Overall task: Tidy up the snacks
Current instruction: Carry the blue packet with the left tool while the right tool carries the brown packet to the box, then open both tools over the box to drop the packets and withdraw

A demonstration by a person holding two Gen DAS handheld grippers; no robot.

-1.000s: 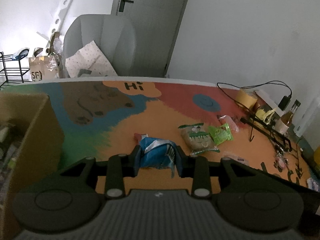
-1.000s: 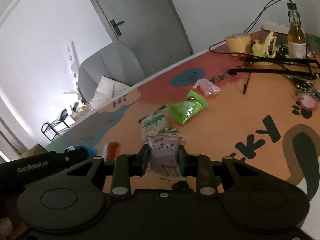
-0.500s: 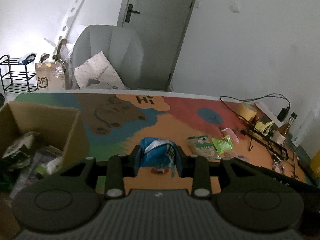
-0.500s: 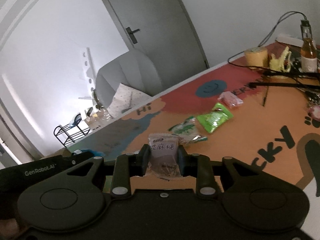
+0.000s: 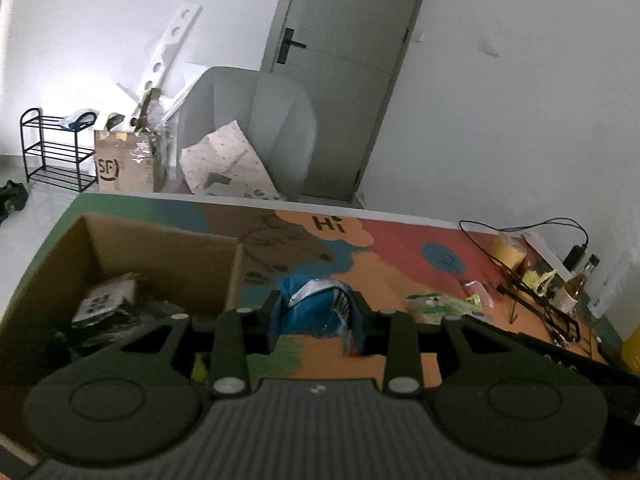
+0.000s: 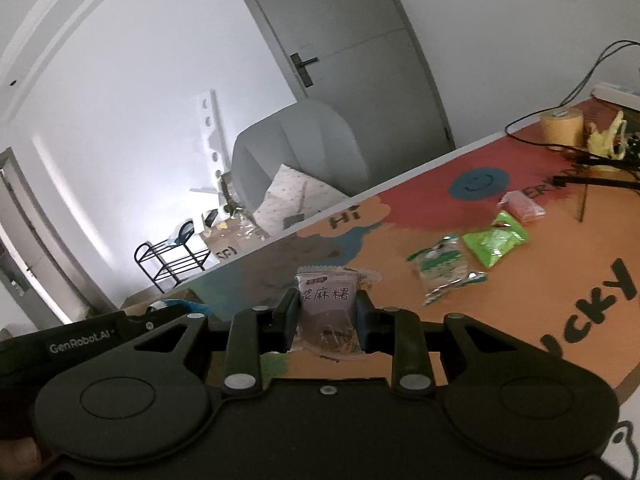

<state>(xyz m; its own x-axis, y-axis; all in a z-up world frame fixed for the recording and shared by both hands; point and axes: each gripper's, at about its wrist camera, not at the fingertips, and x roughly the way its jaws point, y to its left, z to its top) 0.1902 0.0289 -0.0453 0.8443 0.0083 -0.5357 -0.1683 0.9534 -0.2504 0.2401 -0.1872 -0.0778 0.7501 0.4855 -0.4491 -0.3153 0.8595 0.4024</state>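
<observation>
My left gripper is shut on a blue snack bag, held above the colourful table mat. Just to its left stands an open cardboard box with several packets inside. My right gripper is shut on a brown and clear snack packet with printed characters, lifted off the table. The left gripper's body shows at the lower left of the right wrist view. On the mat to the right lie a green and white packet, a bright green packet and a small pink packet.
A tape roll, cables, a black stand and a bottle crowd the table's far right. Beyond the table are a grey armchair, a shipping box, a black shoe rack and a grey door.
Both grippers rose and swung left with their packets still held. The cardboard box came into fuller view on the left; the loose packets slid toward the right of both views.
</observation>
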